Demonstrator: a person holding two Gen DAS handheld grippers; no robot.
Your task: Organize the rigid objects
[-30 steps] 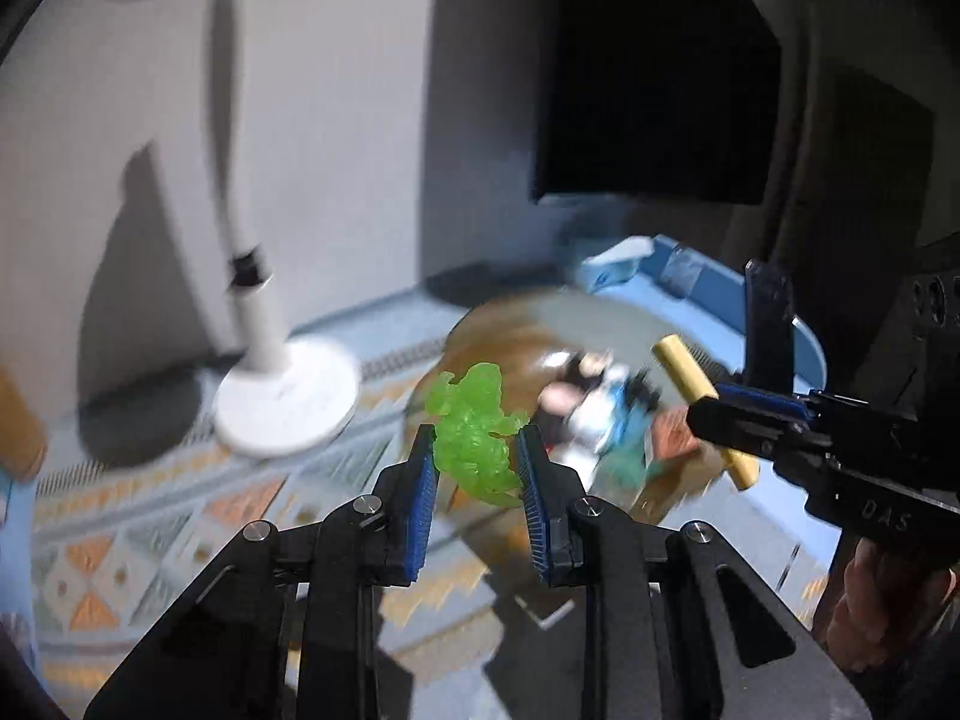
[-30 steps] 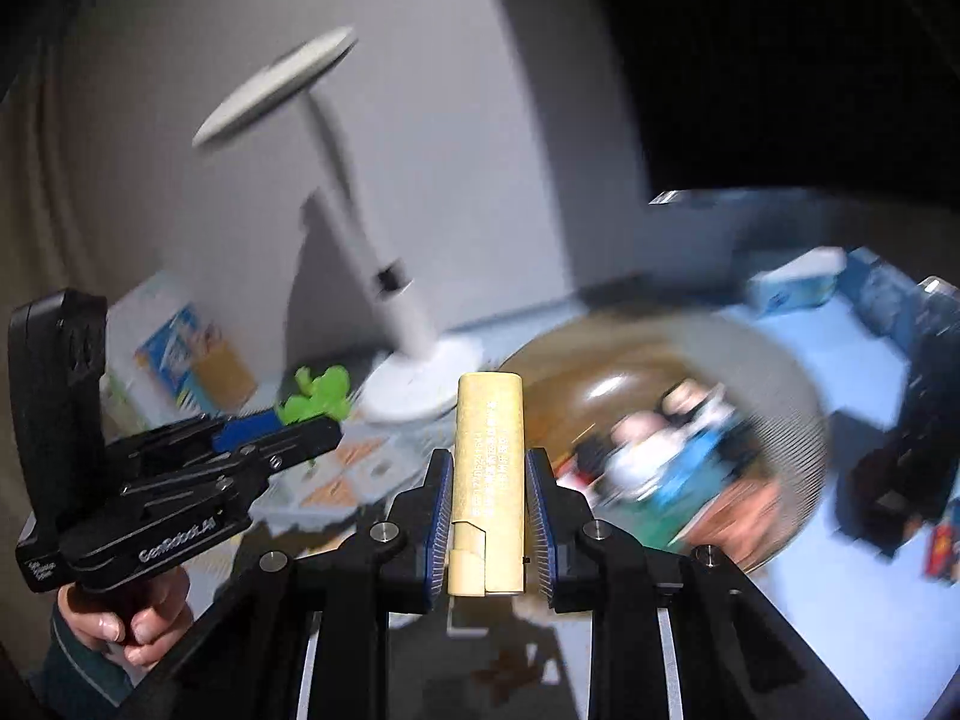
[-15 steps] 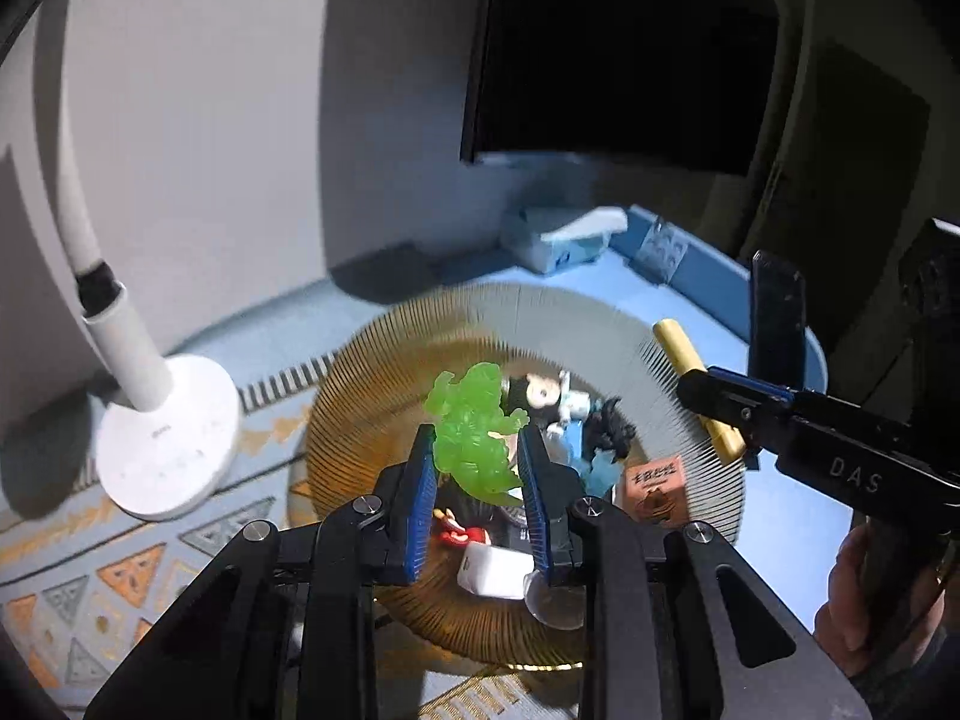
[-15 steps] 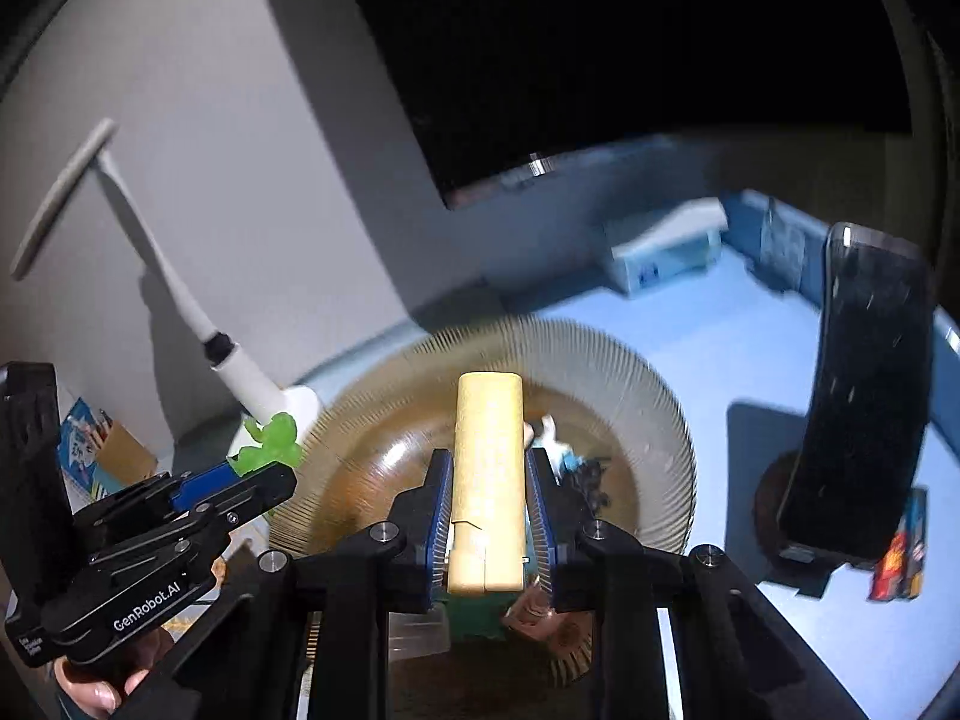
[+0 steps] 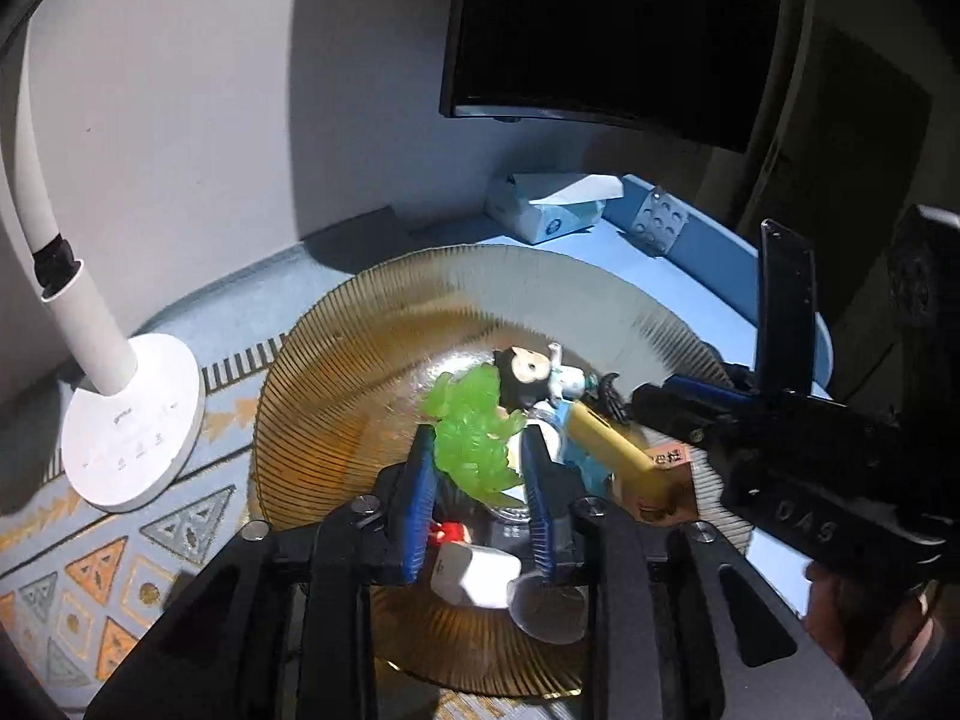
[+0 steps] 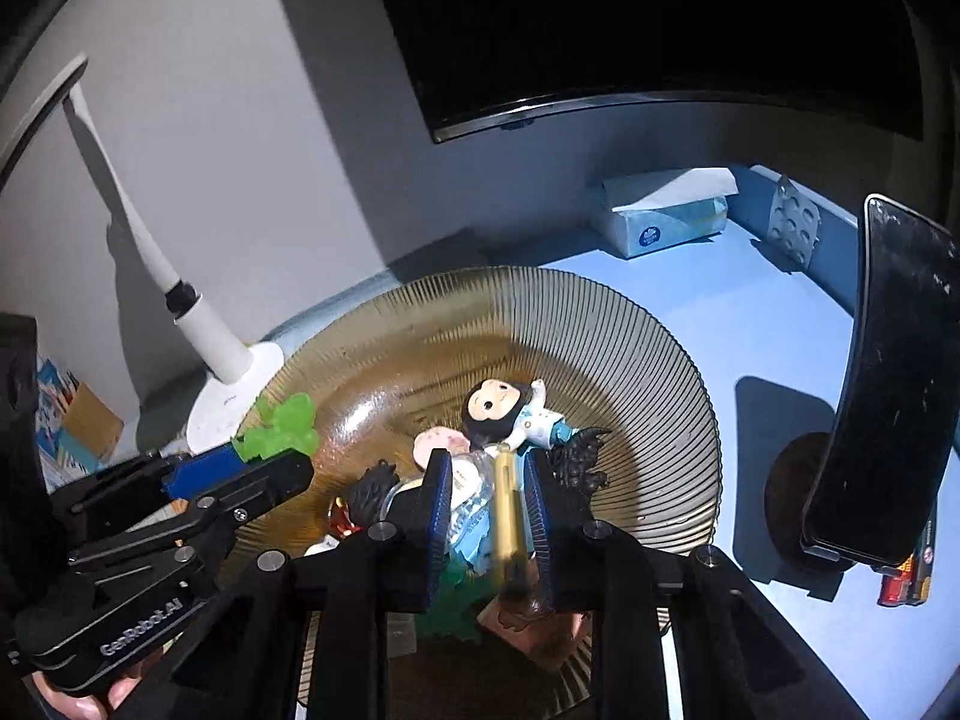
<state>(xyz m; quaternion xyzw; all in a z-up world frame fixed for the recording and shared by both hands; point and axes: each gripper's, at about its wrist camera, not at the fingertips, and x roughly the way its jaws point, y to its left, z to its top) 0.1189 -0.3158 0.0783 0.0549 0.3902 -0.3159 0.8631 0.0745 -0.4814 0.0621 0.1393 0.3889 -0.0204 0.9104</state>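
Note:
A ribbed amber glass plate [image 5: 336, 384] [image 6: 636, 348] holds several small toys, among them a dark-haired doll [image 5: 531, 375] [image 6: 498, 411]. My left gripper [image 5: 477, 468] is over the plate with a translucent green figure [image 5: 474, 438] [image 6: 279, 423] between its blue pads, which look slightly apart from it. My right gripper [image 6: 486, 504] is open over the toy pile; a blurred yellow bar [image 6: 509, 510] [image 5: 612, 450] drops between its fingers, tilted onto the toys.
A white desk lamp [image 5: 120, 432] stands left of the plate. A tissue box [image 6: 660, 216] and a blister pack [image 6: 792, 225] lie at the back. A black phone on a stand [image 6: 882, 396] is at the right, on a blue mat.
Both grippers came down over the plate. The right gripper opened and the yellow bar slipped out, falling onto the toys. The green figure stayed between the left gripper's fingers.

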